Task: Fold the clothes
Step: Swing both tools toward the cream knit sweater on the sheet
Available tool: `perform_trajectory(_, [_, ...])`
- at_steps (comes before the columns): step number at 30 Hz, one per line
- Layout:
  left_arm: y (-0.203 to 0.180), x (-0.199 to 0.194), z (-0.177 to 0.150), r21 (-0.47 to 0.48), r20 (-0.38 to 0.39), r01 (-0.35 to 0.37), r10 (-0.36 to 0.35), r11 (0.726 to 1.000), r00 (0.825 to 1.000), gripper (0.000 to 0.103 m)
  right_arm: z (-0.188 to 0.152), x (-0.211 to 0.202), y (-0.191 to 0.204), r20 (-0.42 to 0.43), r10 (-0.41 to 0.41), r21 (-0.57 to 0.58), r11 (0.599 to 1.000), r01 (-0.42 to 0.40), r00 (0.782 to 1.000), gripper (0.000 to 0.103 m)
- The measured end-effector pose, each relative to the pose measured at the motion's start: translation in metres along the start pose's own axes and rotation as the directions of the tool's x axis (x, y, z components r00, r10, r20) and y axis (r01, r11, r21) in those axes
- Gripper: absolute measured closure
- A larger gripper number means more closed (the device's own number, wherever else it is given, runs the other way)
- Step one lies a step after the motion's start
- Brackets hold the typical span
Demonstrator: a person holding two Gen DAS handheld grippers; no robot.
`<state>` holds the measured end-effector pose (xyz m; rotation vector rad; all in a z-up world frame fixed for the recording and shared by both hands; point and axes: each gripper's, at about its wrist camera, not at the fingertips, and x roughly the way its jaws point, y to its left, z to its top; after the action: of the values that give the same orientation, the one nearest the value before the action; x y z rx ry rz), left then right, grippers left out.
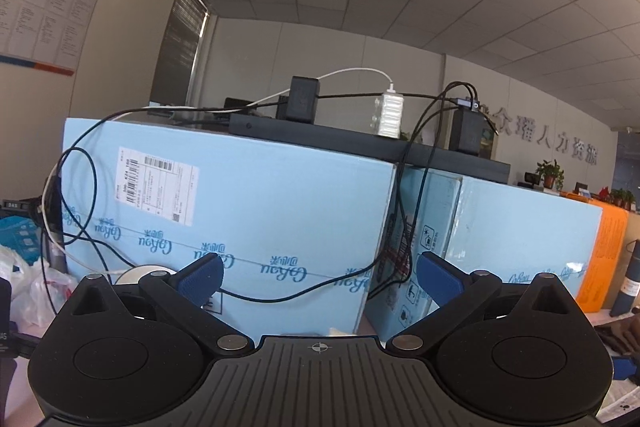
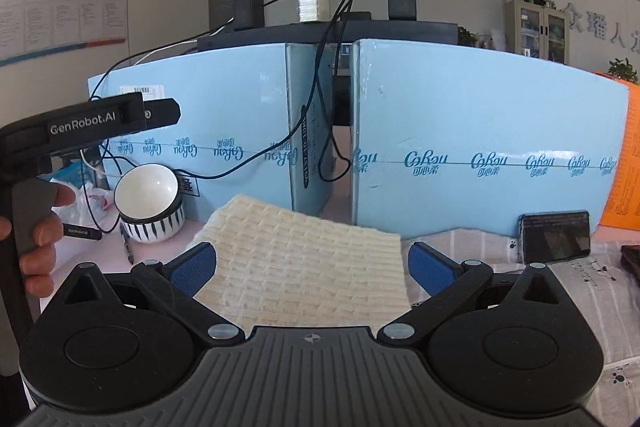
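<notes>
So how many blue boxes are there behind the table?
2. The left box stands behind the bowl; the right box stands behind the phone. More may be hidden behind them.

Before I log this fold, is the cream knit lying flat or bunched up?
Flat: the cream knit lies as a smooth rectangle on the table, straight edges, no bunching. Layers underneath: cannot tell.

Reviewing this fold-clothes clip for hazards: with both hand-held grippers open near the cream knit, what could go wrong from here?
1. The bowl sits tilted just left of the knit; a sweeping fold might knock it.
2. Black cables hang behind the knit and could snag a raised corner.
3. The left hand-held gripper faces the blue boxes, so its camera misses the knit; the right hand-held gripper might end up folding alone.
</notes>
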<state>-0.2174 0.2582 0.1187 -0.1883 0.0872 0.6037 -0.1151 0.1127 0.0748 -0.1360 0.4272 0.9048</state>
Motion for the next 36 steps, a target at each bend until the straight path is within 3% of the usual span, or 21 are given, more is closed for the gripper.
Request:
perform_trajectory(7, [-0.005,-0.014,-0.006,0.149,0.043,0.037,-0.044,0.988,0.998,0.0,-0.01,0.011,-0.001,-0.13,0.037,0.14,0.99,-0.018,0.991,0.0])
perform_trajectory(13, [-0.009,-0.038,-0.006,0.22,0.118,0.105,-0.133,0.97,0.984,0.0,-0.009,0.014,0.008,-0.156,0.079,0.145,0.988,-0.056,0.985,0.0])
perform_trajectory(16, [-0.014,-0.051,0.001,0.303,0.129,0.092,-0.137,0.949,0.982,0.0,-0.002,0.014,0.015,-0.172,0.123,0.139,0.985,-0.1,0.977,0.0])
perform_trajectory(18, [-0.017,-0.063,0.007,0.417,0.145,0.021,-0.09,0.909,0.985,0.0,0.005,0.008,0.02,-0.148,0.146,0.134,0.983,-0.126,0.978,0.0])
perform_trajectory(21, [0.001,-0.083,0.032,0.464,0.135,-0.053,-0.011,0.884,0.991,0.0,0.012,0.001,0.027,-0.117,0.2,0.126,0.975,-0.186,0.973,0.0])
perform_trajectory(23, [0.013,-0.095,0.046,0.528,0.152,-0.154,0.085,0.835,0.985,0.0,0.013,-0.002,0.033,-0.11,0.24,0.115,0.967,-0.228,0.964,0.0])
perform_trajectory(25, [0.028,-0.112,0.061,0.564,0.18,-0.251,0.179,0.787,0.967,0.0,0.013,-0.003,0.037,-0.11,0.274,0.104,0.959,-0.263,0.955,0.0])
perform_trajectory(26, [0.037,-0.12,0.069,0.558,0.184,-0.28,0.213,0.781,0.96,0.0,0.013,-0.003,0.037,-0.112,0.288,0.105,0.955,-0.277,0.951,0.0])
perform_trajectory(27, [0.048,-0.131,0.076,0.566,0.201,-0.323,0.254,0.758,0.946,0.0,0.014,-0.003,0.036,-0.116,0.301,0.107,0.951,-0.29,0.946,0.0])
perform_trajectory(30, [0.076,-0.162,0.093,0.646,0.292,-0.49,0.403,0.585,0.867,0.0,0.017,-0.004,0.034,-0.122,0.334,0.114,0.94,-0.321,0.935,0.0])
perform_trajectory(32, [0.09,-0.181,0.101,0.722,0.354,-0.575,0.508,0.385,0.785,0.0,0.02,-0.005,0.031,-0.126,0.332,0.121,0.94,-0.318,0.935,0.0])
perform_trajectory(33, [0.095,-0.191,0.108,0.733,0.373,-0.608,0.568,0.304,0.734,0.0,0.021,-0.005,0.03,-0.132,0.326,0.129,0.942,-0.31,0.936,0.0])
perform_trajectory(34, [0.098,-0.2,0.114,0.74,0.387,-0.628,0.611,0.241,0.691,0.0,0.023,-0.005,0.027,-0.142,0.325,0.148,0.941,-0.305,0.935,0.0])
perform_trajectory(36, [0.085,-0.206,0.12,0.732,0.33,-0.585,0.57,0.35,0.753,0.0,0.027,-0.002,0.023,-0.162,0.33,0.195,0.935,-0.297,0.93,0.0])
